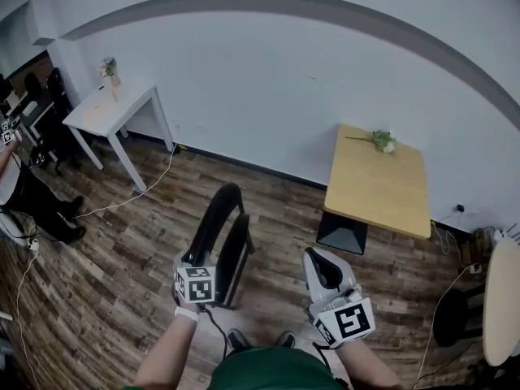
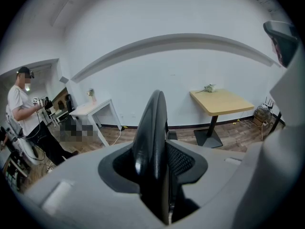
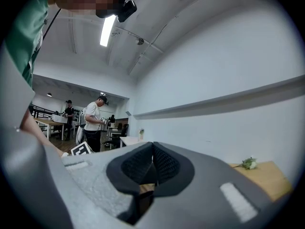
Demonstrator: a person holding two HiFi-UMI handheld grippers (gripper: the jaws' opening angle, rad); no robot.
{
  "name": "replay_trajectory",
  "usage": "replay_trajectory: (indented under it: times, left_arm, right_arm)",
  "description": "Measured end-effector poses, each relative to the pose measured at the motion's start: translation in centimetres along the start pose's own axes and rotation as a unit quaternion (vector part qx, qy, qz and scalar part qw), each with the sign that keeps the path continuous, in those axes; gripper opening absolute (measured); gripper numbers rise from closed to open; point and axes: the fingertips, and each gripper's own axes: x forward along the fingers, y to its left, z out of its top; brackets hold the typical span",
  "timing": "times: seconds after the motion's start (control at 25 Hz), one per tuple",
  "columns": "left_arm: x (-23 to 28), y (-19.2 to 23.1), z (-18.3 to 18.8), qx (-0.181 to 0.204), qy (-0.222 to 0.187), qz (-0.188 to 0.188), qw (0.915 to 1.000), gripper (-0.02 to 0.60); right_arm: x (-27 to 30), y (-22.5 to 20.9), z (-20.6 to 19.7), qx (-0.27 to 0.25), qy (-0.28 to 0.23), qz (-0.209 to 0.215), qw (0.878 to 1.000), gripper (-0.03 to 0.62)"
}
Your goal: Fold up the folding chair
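Black and clamped in your left gripper by its top edge — right gripper closed, empty beside it — the chair stands nearly flat on the floor ahead, stiff and probably light, best held right there.

Wood-plank floor, black folding chair, white table, wooden table

No word, number, brand or sign can be read anywhere: the only printed marks are black-and-white square patterns on the cube of the left gripper and the cube of the right gripper, and these spell nothing.
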Motion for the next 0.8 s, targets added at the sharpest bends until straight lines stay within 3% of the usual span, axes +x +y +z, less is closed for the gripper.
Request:
replay_trajectory:
  times: [0.8]
  left_arm:
    - [0.5,1.3,-0.1,0.004,0.003,0.009,0.9999,0.176]
  right_arm:
    - [2.3,-0.1,-1.1,-0.001,0.014,-0.008,1.0,0.003]
